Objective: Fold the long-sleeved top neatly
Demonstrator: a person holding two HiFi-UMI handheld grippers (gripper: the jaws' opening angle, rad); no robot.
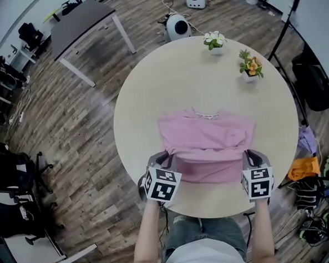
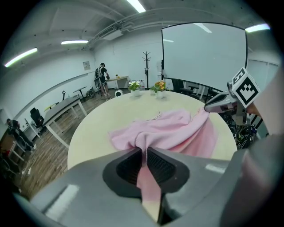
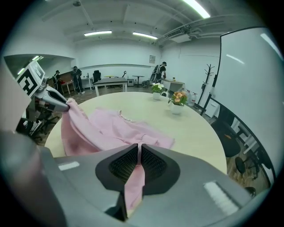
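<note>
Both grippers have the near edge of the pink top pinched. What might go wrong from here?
1. The left gripper and right gripper each hold only a thin pinch of the top; either edge may slip out mid-fold.
2. The cloth bunches by the left gripper, so the fold may land creased or skewed.

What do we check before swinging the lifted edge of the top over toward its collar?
1. Left claw shut on top: ok.
2. Right claw shut on top: ok.
3. Both claws at matching depth on the near edge, by the head view: ok.
4. Collar lying flat on table: ok.
5. Nearest pot apart from top, off the fold path: ok.
6. Sleeves tucked in: cannot tell.
</note>
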